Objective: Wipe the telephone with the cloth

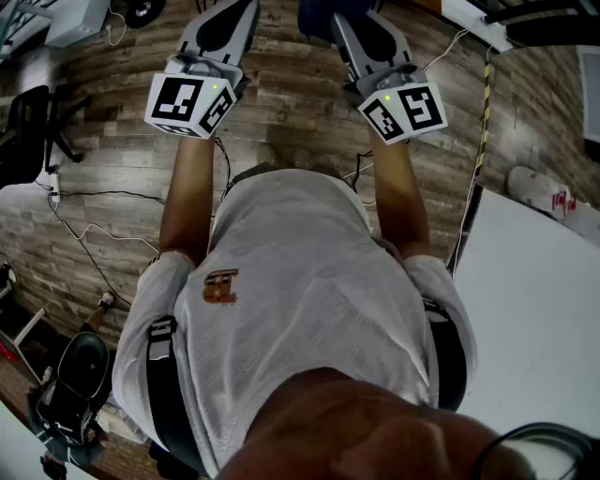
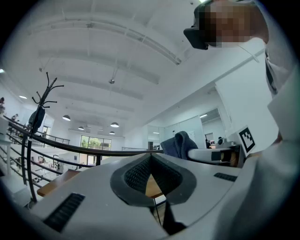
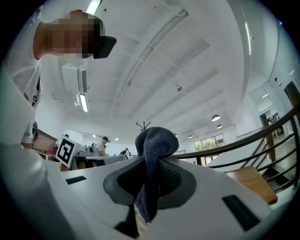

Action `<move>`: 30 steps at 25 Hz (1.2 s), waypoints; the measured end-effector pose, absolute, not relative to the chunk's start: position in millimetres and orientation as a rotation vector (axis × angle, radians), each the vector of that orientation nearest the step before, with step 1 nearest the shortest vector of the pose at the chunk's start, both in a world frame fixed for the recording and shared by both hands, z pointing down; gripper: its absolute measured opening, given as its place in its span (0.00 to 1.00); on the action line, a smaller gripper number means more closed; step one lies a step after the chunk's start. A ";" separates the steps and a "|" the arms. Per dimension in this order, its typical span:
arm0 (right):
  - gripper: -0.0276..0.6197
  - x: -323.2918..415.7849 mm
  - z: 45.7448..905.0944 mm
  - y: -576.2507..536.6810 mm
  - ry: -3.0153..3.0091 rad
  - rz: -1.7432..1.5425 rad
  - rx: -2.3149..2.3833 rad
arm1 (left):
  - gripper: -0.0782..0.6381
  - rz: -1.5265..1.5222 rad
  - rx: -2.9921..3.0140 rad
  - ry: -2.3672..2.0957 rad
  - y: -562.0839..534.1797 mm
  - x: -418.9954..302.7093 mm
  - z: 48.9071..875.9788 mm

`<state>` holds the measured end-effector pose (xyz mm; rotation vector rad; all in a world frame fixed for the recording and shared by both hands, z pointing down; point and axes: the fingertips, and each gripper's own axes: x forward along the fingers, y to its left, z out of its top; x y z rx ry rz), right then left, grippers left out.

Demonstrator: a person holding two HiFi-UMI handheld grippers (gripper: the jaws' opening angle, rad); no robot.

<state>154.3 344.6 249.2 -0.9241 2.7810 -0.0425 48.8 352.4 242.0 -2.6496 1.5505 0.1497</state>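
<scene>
No telephone shows in any view. Both grippers are held up in front of the person's chest, pointing away over the wood floor. My left gripper (image 1: pixel 223 26) (image 2: pixel 151 158) is shut with nothing between its dark ribbed pads. My right gripper (image 1: pixel 367 36) (image 3: pixel 151 165) is shut on a dark blue cloth (image 3: pixel 156 141), which bulges above the jaws and hangs down between them. From the left gripper view the cloth (image 2: pixel 180 142) shows at the tip of the right gripper (image 2: pixel 213 153). The jaw tips run off the top edge of the head view.
A white table (image 1: pixel 530 309) stands at the right, with a white object (image 1: pixel 538 191) on the floor beyond it. Cables trail across the wood floor (image 1: pixel 112 178). A black chair (image 1: pixel 30 127) sits at the left and another (image 1: pixel 77 373) at the lower left. A railing (image 2: pixel 56 143) and a coat stand (image 2: pixel 38 117) stand behind.
</scene>
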 end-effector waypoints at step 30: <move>0.15 50.6 271.8 287.6 2.775 -0.040 -1.094 | 0.13 0.175 -2.723 1.472 294.1 -77.9 270.0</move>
